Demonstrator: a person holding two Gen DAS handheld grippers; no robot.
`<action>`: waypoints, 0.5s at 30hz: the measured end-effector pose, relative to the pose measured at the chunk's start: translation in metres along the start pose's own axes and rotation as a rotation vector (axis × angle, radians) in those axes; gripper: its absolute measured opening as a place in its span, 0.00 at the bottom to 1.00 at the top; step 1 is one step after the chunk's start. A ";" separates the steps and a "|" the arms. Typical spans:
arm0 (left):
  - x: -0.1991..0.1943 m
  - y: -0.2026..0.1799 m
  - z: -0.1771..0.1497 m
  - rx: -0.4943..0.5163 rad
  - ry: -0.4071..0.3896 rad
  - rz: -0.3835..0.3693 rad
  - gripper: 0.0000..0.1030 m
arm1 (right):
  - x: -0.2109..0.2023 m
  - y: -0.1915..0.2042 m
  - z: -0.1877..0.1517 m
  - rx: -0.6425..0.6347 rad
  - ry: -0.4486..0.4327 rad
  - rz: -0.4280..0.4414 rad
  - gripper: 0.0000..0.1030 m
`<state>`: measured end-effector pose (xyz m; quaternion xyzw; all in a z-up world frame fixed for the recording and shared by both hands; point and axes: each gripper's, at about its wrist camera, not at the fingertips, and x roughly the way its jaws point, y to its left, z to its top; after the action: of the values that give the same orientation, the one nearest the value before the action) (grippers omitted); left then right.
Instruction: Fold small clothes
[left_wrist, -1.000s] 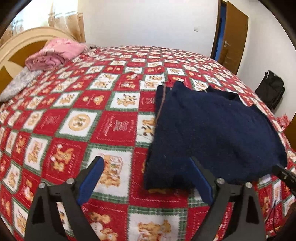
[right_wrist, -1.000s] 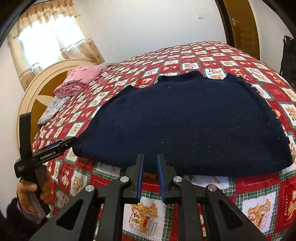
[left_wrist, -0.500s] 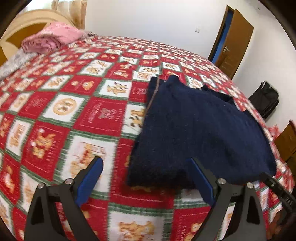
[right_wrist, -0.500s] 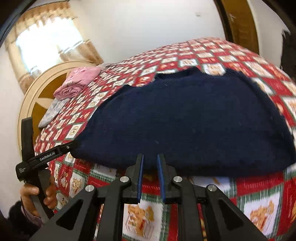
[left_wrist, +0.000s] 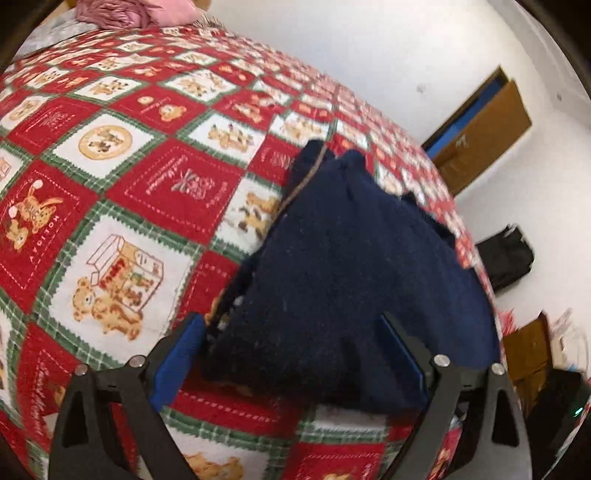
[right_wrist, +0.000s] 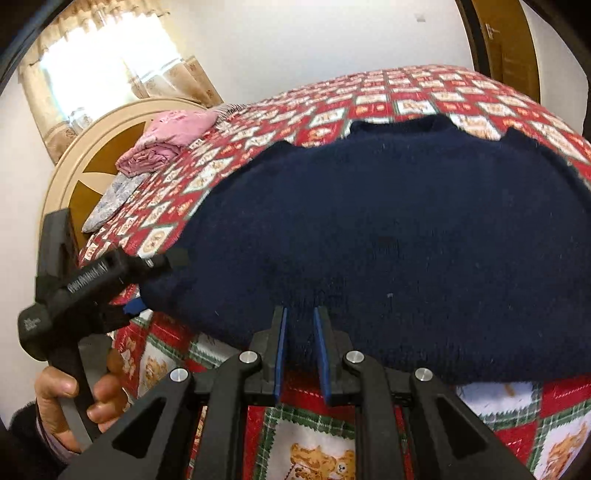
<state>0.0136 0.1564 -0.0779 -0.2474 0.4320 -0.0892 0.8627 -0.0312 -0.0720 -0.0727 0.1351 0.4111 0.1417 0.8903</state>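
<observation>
A dark navy knitted sweater (left_wrist: 354, 266) lies flat on the red patchwork bedspread (left_wrist: 122, 177), its hem toward me. My left gripper (left_wrist: 291, 332) is wide open, its jaws on either side of the sweater's near left corner, not closed on it. In the right wrist view the sweater (right_wrist: 399, 229) fills the middle. My right gripper (right_wrist: 299, 325) has its jaws nearly together with a narrow gap, at the sweater's near hem; no cloth is clearly between them. The left gripper (right_wrist: 155, 269) shows there at the sweater's left corner.
A pile of pink clothes (right_wrist: 166, 144) and a grey patterned pillow (right_wrist: 110, 203) lie by the round wooden headboard (right_wrist: 77, 170). A brown door (left_wrist: 480, 136) and a black bag (left_wrist: 506, 258) stand past the bed's far side.
Both grippers have moved forward and down to the sweater's near edge. The left gripper's jaws now straddle the left corner. The right gripper's jaws have parted slightly.
</observation>
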 end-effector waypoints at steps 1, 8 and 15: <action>0.001 0.000 0.001 -0.009 0.005 -0.016 0.91 | 0.000 0.000 -0.001 0.003 -0.001 0.002 0.15; 0.001 0.003 0.001 -0.063 0.012 -0.070 0.37 | -0.011 -0.007 0.005 0.049 -0.024 0.036 0.15; -0.005 -0.008 -0.002 -0.008 -0.048 -0.086 0.30 | -0.006 0.000 0.085 0.124 0.032 0.248 0.61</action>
<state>0.0094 0.1510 -0.0712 -0.2710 0.4007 -0.1184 0.8672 0.0301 -0.0852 -0.0157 0.2376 0.4131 0.2272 0.8492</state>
